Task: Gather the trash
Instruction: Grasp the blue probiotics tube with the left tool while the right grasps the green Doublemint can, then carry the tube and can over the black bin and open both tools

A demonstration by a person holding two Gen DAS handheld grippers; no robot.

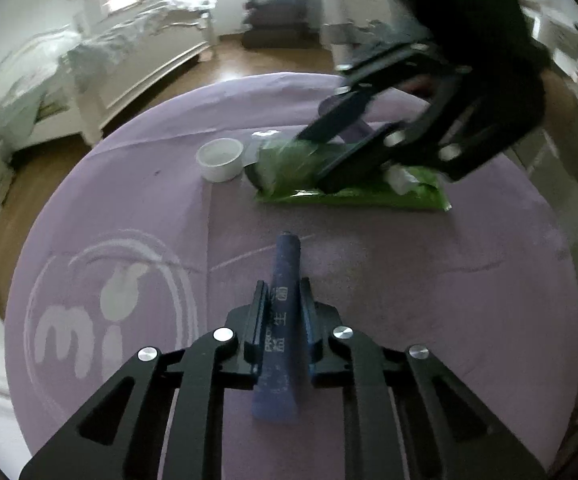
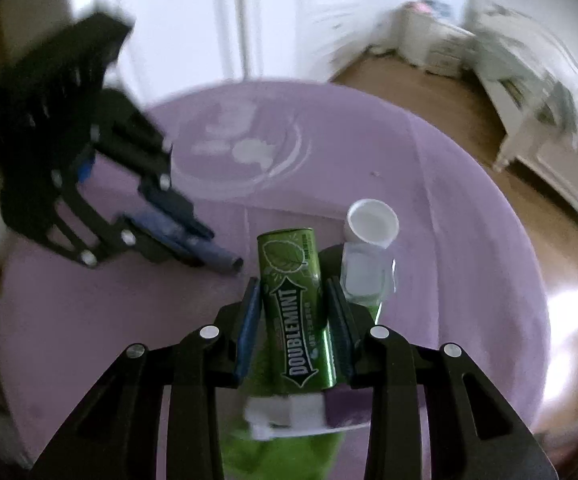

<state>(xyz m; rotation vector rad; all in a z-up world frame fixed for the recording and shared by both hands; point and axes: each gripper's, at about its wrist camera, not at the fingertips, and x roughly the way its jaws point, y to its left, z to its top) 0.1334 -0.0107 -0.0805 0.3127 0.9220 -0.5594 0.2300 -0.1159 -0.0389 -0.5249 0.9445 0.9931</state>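
Observation:
My left gripper [image 1: 283,292] is shut on a dark blue stick packet [image 1: 283,320] and holds it over the purple table [image 1: 409,280]; it also shows in the right wrist view [image 2: 209,248]. My right gripper [image 2: 291,292] is shut on a green Doublemint gum pack [image 2: 295,308], just above a green wipes pack [image 1: 369,194]. In the left wrist view the right gripper [image 1: 317,156] hangs over that pack with the gum pack [image 1: 285,160] blurred between its fingers. A small white cup [image 1: 221,158] stands left of the wipes pack, also seen in the right wrist view [image 2: 373,226].
The round table has a purple cloth with a white logo [image 1: 101,304]. A clear plastic piece [image 2: 365,272] lies beside the cup. White furniture [image 1: 149,64] and wooden floor [image 1: 249,56] surround the table.

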